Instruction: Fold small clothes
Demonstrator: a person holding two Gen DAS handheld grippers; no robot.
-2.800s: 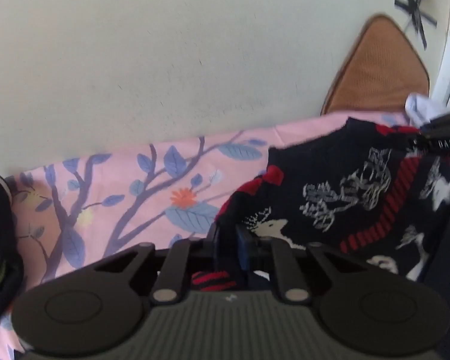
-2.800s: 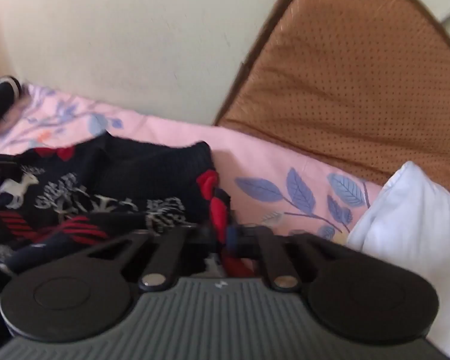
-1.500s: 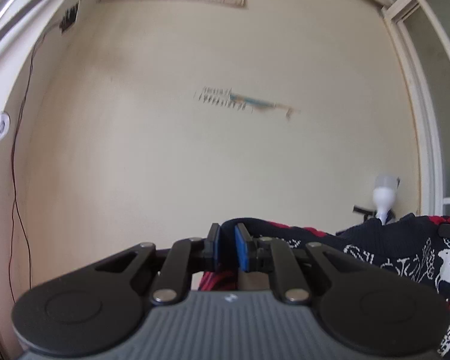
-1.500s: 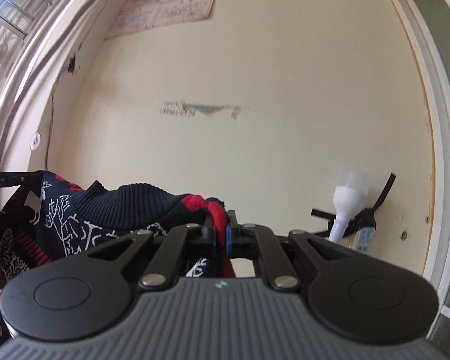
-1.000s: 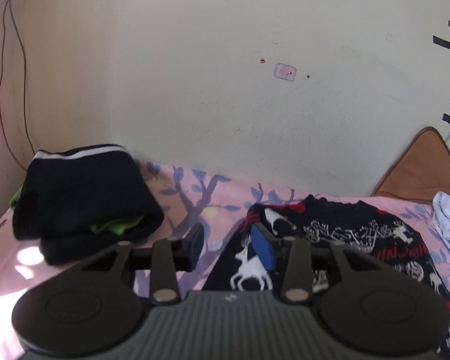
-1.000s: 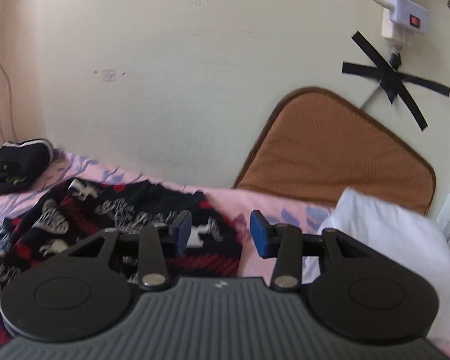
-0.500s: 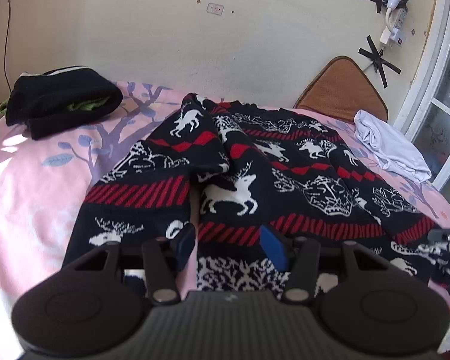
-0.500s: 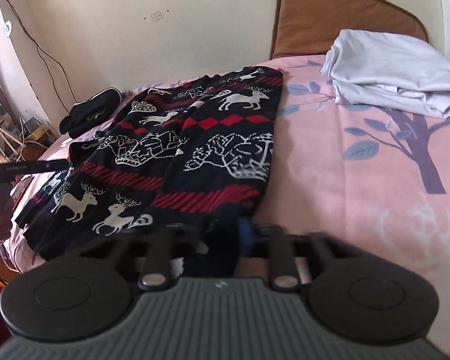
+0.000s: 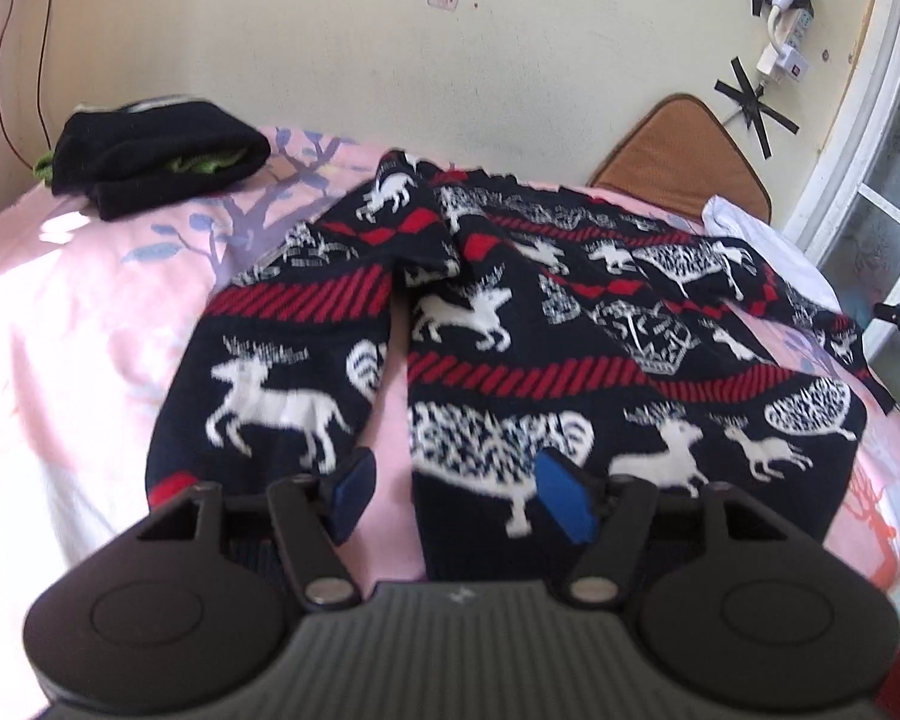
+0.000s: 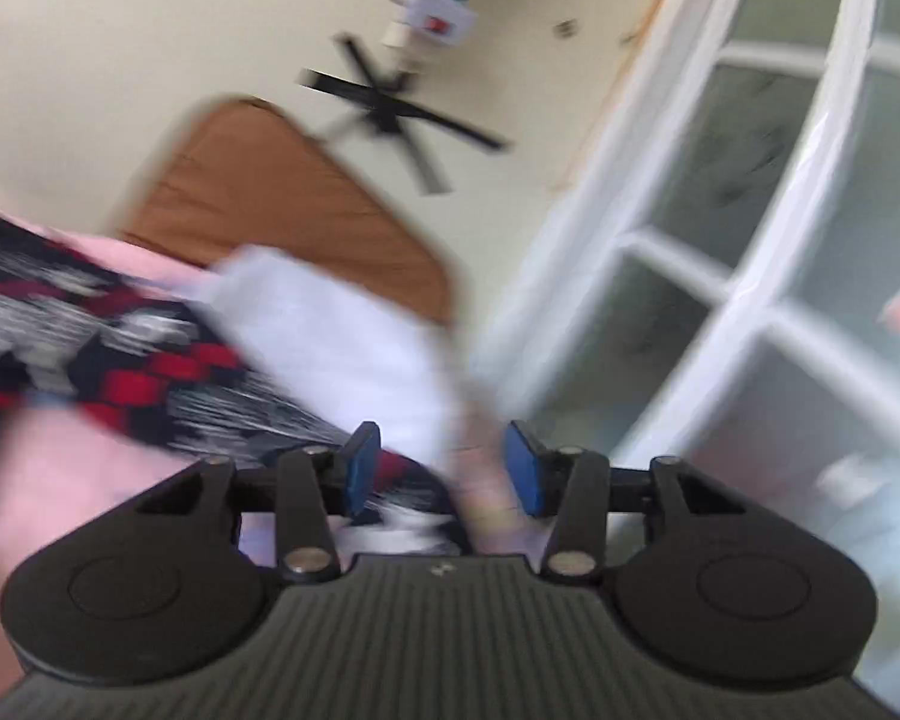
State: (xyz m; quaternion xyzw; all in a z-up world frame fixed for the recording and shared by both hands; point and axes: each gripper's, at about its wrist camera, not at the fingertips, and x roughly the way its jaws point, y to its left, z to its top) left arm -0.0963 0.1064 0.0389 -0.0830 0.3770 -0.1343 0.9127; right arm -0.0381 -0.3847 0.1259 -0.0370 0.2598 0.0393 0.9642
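A dark navy sweater (image 9: 570, 324) with red bands and white reindeer lies spread on the pink floral bedsheet (image 9: 72, 324). One sleeve (image 9: 282, 372) runs down the left. My left gripper (image 9: 459, 495) is open and empty, above the sweater's near hem. My right gripper (image 10: 441, 471) is open and empty, at the sweater's right edge (image 10: 108, 360); that view is blurred. A white garment (image 10: 342, 330) lies past it.
A folded black garment pile (image 9: 156, 159) sits at the far left corner of the bed. A brown cushion (image 9: 678, 156) leans on the wall at the back right. A white window frame (image 10: 720, 252) stands right of the bed.
Both grippers let go of the sweater earlier and drew back to its near hem. Since half a second ago the right gripper has opened and swung right toward the window; the left moved closer.
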